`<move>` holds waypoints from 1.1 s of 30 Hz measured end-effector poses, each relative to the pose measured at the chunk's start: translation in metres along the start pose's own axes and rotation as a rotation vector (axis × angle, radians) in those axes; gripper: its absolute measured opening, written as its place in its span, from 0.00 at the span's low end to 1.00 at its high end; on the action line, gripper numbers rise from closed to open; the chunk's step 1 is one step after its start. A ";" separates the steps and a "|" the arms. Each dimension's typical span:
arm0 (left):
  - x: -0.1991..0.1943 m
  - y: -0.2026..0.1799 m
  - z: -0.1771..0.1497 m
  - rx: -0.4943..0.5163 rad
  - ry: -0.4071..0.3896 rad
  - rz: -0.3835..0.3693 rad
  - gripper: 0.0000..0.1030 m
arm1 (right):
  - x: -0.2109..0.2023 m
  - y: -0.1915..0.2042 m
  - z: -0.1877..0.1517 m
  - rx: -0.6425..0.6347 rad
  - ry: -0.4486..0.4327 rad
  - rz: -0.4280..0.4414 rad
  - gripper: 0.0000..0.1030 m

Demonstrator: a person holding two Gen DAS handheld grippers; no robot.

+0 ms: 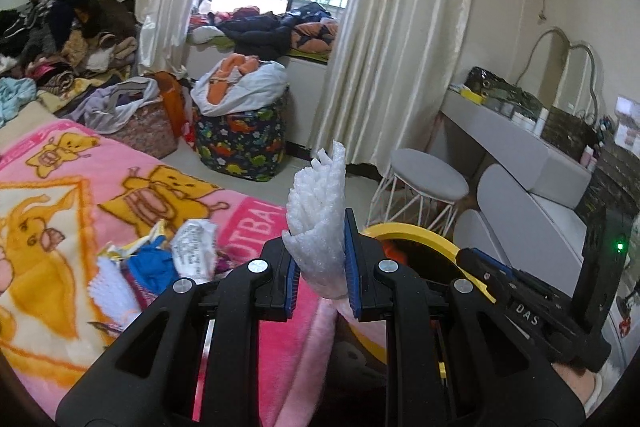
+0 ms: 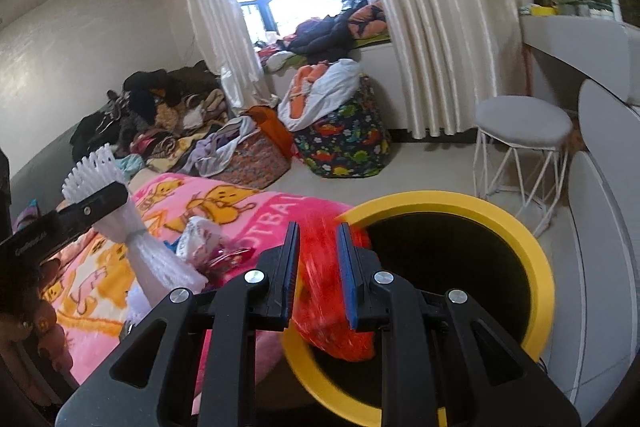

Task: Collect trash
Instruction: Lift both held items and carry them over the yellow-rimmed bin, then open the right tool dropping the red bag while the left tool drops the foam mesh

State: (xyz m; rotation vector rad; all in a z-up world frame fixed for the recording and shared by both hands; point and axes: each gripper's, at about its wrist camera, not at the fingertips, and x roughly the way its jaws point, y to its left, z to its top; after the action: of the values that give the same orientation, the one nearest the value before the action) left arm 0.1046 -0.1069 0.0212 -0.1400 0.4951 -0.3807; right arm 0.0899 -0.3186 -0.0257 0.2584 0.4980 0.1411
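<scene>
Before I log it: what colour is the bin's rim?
Yellow rim, black inside; clearest in the right wrist view.

The yellow bin (image 1: pixel 412 233) serves as landmark. In the left wrist view most of the bin is hidden: the gripper's black arms and the white foam net (image 1: pixel 318 223) cover its near rim, and the other gripper (image 1: pixel 466 257) crosses its right side. In the right wrist view the red net bag (image 2: pixel 332 287) over the bin's left rim is blurred, so its mesh cannot be made out; its lower end hides part of the rim. The bin's near edge is cut off by the bottom of that picture. Left of the bin, the wrappers (image 1: pixel 188 247) on the pink blanket (image 1: pixel 60 207) carry print too small to read. A hand (image 2: pixel 28 291) far left of the bin is dark and cut by the picture's edge.
</scene>
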 end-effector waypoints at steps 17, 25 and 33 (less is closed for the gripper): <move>0.081 -0.056 -0.029 0.093 0.162 -0.103 0.14 | 0.004 -0.079 -0.015 0.175 0.072 -0.129 0.18; 0.097 -0.055 -0.036 0.067 0.196 -0.118 0.65 | 0.007 -0.093 -0.019 0.229 0.096 -0.154 0.39; 0.076 -0.029 -0.035 0.012 0.173 -0.063 0.90 | 0.008 -0.080 -0.018 0.181 0.079 -0.147 0.57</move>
State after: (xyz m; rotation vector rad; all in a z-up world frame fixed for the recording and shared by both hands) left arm 0.1399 -0.1650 -0.0364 -0.1113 0.6595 -0.4600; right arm 0.0943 -0.3895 -0.0665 0.3926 0.6071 -0.0371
